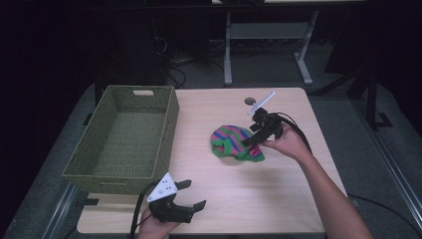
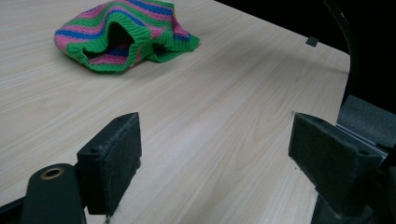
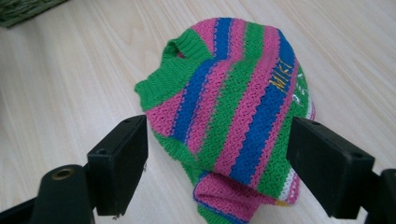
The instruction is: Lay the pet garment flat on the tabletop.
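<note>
Nearest you, your left tongs (image 1: pixel 191 194) hang over the front edge of the pale wooden desk (image 1: pixel 219 199), jaws spread wide with nothing between them (bare wood shows in the gap in the left gripper view). Farther in, near the middle of the desk, lies the crumpled knitted garment striped in pink, green and blue (image 1: pixel 233 143). Your right tongs (image 3: pixel 215 172) sit just over its right side, jaws wide apart on either side of the knit, not closed on it. To the left stands the woven green rectangular basket (image 1: pixel 149 107), well apart from the garment.
</note>
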### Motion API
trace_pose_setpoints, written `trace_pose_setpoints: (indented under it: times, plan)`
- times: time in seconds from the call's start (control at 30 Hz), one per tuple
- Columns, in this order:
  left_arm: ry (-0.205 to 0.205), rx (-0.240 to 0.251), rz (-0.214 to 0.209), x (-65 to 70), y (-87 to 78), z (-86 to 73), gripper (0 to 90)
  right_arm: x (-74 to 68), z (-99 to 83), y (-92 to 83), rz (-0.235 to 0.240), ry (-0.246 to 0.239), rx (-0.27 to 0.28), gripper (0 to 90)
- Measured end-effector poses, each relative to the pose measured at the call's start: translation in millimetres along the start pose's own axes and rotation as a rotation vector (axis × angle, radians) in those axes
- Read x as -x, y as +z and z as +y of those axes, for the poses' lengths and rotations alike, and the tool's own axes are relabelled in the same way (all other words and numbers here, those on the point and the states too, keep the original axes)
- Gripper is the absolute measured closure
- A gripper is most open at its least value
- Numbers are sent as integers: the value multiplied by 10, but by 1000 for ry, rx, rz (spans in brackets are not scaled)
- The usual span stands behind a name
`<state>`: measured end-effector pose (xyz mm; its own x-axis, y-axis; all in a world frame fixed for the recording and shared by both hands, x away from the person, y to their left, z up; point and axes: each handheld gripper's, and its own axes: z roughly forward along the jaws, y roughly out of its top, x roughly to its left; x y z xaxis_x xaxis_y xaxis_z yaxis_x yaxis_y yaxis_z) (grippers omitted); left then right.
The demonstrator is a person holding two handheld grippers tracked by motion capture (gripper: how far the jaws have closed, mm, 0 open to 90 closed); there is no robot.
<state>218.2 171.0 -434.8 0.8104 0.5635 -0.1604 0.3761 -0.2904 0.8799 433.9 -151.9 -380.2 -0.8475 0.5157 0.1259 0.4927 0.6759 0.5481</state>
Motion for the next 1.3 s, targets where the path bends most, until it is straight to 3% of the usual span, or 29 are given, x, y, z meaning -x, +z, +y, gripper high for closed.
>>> trace_pose_setpoints:
  times: [0.13, 0.57, 0.83, 0.97, 1.1, 1.2, 1.3]
  plan:
    - [6, -5, -4, 16, 4, 1, 167, 54, 25, 58, -6, 26, -20, 202]
    - [1, 2, -5, 3, -3, 4, 167, 38, 125, 333, -29, -6, -95, 224]
    - [-4, 5, -2, -3, -13, 0, 167, 88, 91, 529, -52, 33, -132, 244]
    - [-5, 6, -5, -9, -9, 2, 168, 99, 62, 680, -71, 43, -179, 250]
    - [-4, 8, -2, -9, -19, 1, 167, 76, 53, 732, -104, 22, -194, 288]
    - [-9, 13, -1, -23, -31, -1, 167, 10, 51, 765, -157, -25, -216, 321]
    - [-12, 14, 1, -26, -33, -2, 168, -16, 59, 774, -170, -35, -225, 354]
